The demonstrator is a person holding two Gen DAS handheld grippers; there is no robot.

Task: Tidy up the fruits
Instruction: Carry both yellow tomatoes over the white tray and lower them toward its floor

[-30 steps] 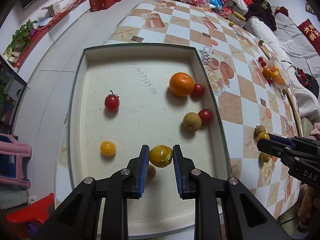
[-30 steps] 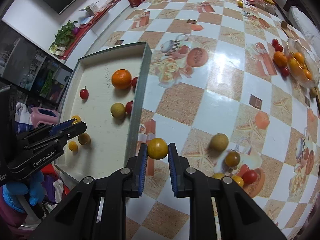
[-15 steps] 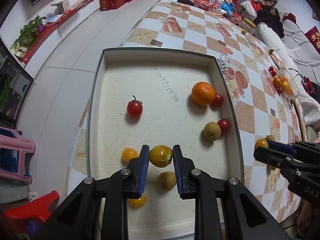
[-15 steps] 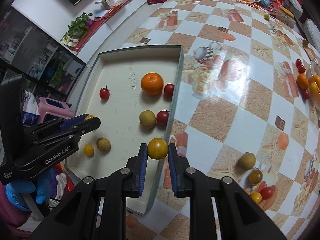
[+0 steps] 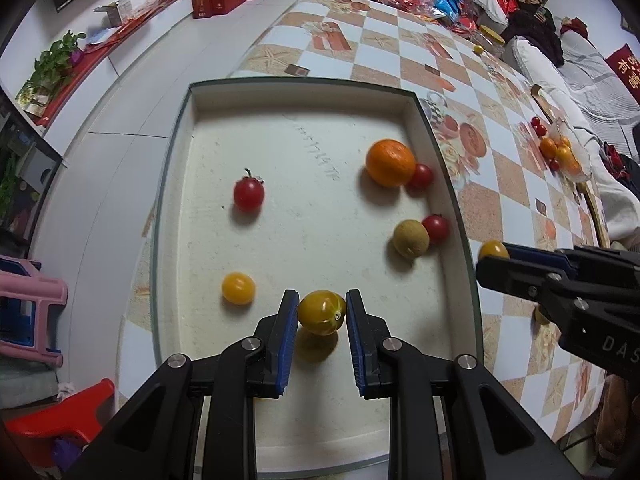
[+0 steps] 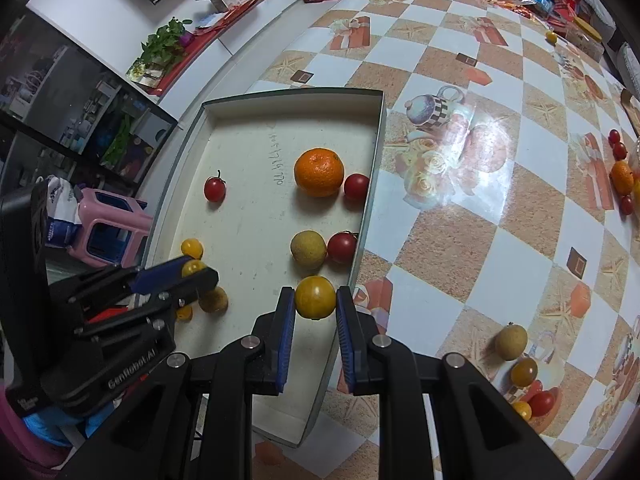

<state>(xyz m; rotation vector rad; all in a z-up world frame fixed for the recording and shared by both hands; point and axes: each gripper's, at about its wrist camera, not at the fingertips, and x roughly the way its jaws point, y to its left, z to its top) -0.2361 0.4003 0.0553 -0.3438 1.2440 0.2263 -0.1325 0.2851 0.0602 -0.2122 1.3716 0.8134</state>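
The left tongs [image 5: 322, 312] held a yellow-green tomato [image 5: 321, 312] above the white tray [image 5: 460, 216], low in the frame's centre, its stem scar facing lower right toward the camera. The fruit was near-round, its slight long axis roughly level between the blue pads [image 5: 289, 320]. The right tongs [image 6: 315, 298] gripped a yellow tomato [image 6: 315, 297] over the tray's right wall [image 6: 366, 216], at the lower middle of that view. Released from there, it could strike the rim and roll onto the tabletop [image 6: 480, 220]. The left fruit, dropped from height, might bounce into the brown fruit [image 5: 411, 238] and red tomato [image 5: 435, 228] at mid-right.
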